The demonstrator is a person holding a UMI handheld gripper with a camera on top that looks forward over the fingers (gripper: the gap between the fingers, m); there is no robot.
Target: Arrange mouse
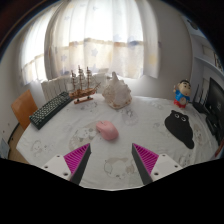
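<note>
Mouse (107, 131), pink, sits on the desk (60, 150) just ahead of my claw (111, 160), whose fingers I hold spread and empty, lined up for grasping it.

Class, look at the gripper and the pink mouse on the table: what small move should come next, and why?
Probably ease forward toward the pink mouse. The gripper is open and empty, and the mouse lies on the table just ahead of the fingers, not yet between them.
</note>
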